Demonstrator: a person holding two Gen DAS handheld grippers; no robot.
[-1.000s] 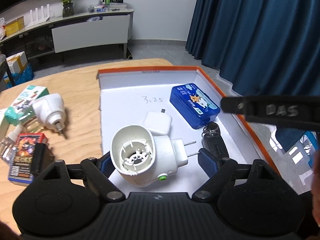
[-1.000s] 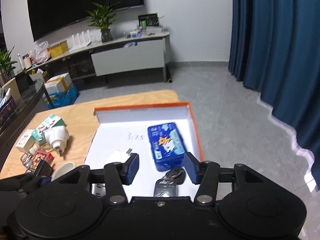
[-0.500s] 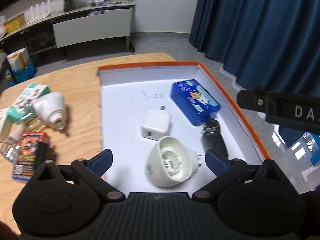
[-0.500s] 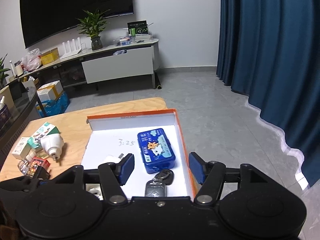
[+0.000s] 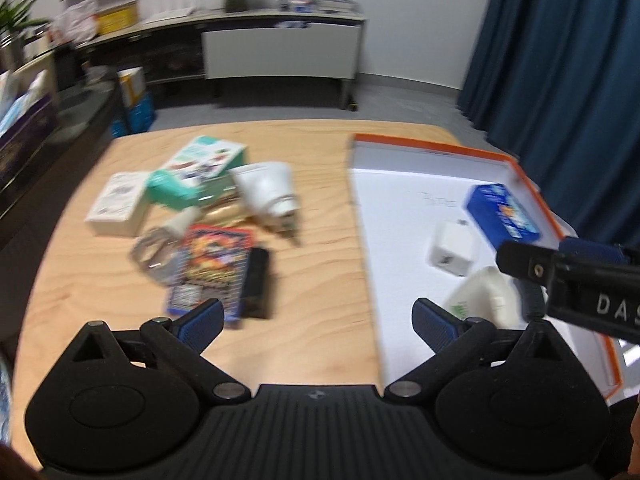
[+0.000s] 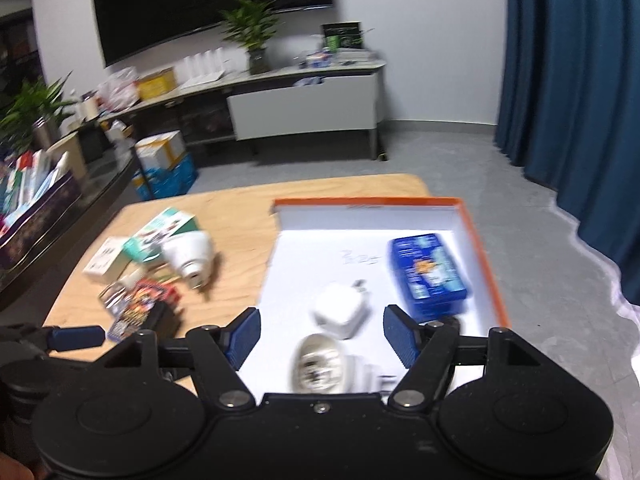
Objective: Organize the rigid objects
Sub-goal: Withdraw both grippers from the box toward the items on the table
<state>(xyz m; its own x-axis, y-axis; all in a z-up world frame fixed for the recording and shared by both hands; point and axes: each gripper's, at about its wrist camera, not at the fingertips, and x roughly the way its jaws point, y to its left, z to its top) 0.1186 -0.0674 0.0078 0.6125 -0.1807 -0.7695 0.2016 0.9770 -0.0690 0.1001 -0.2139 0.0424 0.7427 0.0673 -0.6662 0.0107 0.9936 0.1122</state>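
A: A wooden table [image 5: 320, 240] is seen in a room with a dark curtain and a long sideboard. An orange-rimmed tray [image 5: 424, 145] is set on its right part.

B: What is already lying in the tray?

A: A blue tin [image 6: 428, 272], a white charger [image 6: 340, 312] and a white plug-in device [image 6: 320, 368] are laid inside it; the device is nearest the cameras.

B: And what is left?

A: Left of the tray, a white bulb-shaped plug [image 5: 266, 192], a green box [image 5: 196, 172], a white box [image 5: 116, 204], a card pack [image 5: 212, 268] and a black stick [image 5: 256, 284] are still piled together. The task is judged partly done.

B: The grippers?

A: The left gripper [image 5: 316, 320] is held over the table edge beside the tray, jaws spread wide and empty. The right gripper [image 6: 320, 336] is held above the tray, jaws opening, nothing clamped between them.
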